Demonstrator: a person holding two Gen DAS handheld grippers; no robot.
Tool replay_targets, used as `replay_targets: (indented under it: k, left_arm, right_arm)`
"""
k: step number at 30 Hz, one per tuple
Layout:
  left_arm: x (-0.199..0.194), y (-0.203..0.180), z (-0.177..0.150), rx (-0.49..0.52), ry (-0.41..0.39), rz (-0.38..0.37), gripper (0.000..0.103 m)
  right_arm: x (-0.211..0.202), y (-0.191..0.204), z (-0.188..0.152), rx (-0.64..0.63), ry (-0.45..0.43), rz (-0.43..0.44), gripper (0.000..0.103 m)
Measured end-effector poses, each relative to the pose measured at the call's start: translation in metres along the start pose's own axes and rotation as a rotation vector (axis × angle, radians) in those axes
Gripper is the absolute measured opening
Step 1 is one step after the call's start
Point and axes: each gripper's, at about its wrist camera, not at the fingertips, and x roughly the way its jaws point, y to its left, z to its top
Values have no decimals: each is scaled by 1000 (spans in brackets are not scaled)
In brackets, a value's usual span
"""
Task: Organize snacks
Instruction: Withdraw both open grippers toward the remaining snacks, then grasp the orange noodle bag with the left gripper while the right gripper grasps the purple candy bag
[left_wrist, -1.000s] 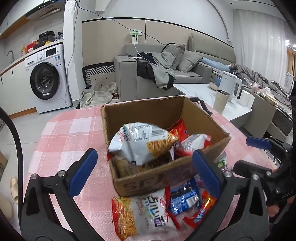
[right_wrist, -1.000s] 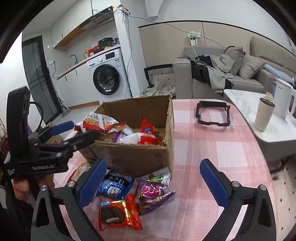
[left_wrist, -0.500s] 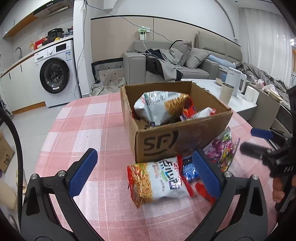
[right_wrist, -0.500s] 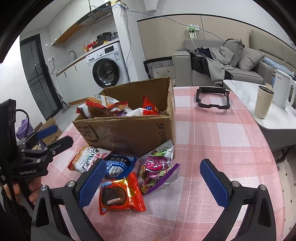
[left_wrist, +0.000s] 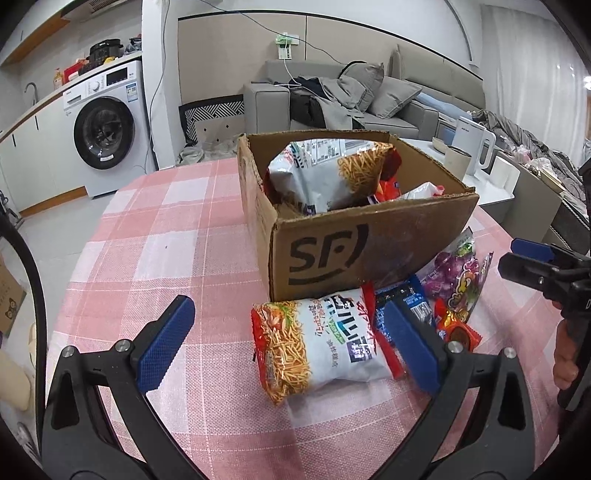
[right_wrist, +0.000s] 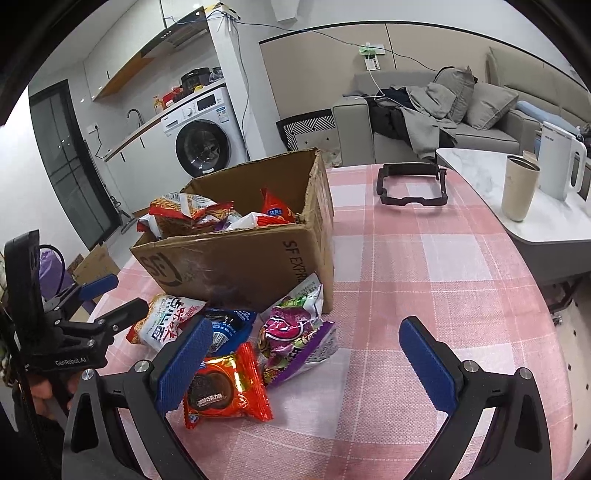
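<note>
A brown cardboard box (left_wrist: 373, 247) (right_wrist: 236, 258) stands on the pink checked table (left_wrist: 177, 236) and holds several snack bags. In front of it lie a white noodle bag (left_wrist: 317, 343) (right_wrist: 164, 325), a blue packet (left_wrist: 402, 299) (right_wrist: 229, 328), a red cookie packet (left_wrist: 458, 332) (right_wrist: 221, 387) and a purple candy bag (left_wrist: 454, 280) (right_wrist: 295, 336). My left gripper (left_wrist: 291, 343) is open and empty, its fingers either side of the noodle bag, slightly short of it. My right gripper (right_wrist: 306, 365) is open and empty just short of the red and purple packets.
A black plastic frame (right_wrist: 410, 184) lies on the table behind the box. A low white table with a beige cup (right_wrist: 521, 192) and white kettle (right_wrist: 561, 162) stands to the right. A sofa (left_wrist: 332, 103) and a washing machine (left_wrist: 107, 133) are behind.
Both grippers have pulled back and down from over the box toward the packets on the table. The left one has drawn level with the noodle bag. Nothing was picked up.
</note>
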Motion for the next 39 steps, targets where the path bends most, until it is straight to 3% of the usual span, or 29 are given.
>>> replay_targets:
  k: [20, 39]
  left_arm:
    - [25, 4, -20, -67, 100, -122, 102]
    - [53, 6, -23, -85, 145, -149, 102]
  right_arm:
    - [30, -8, -15, 42, 70, -8, 102]
    - [44, -7, -23, 99, 87, 83, 102]
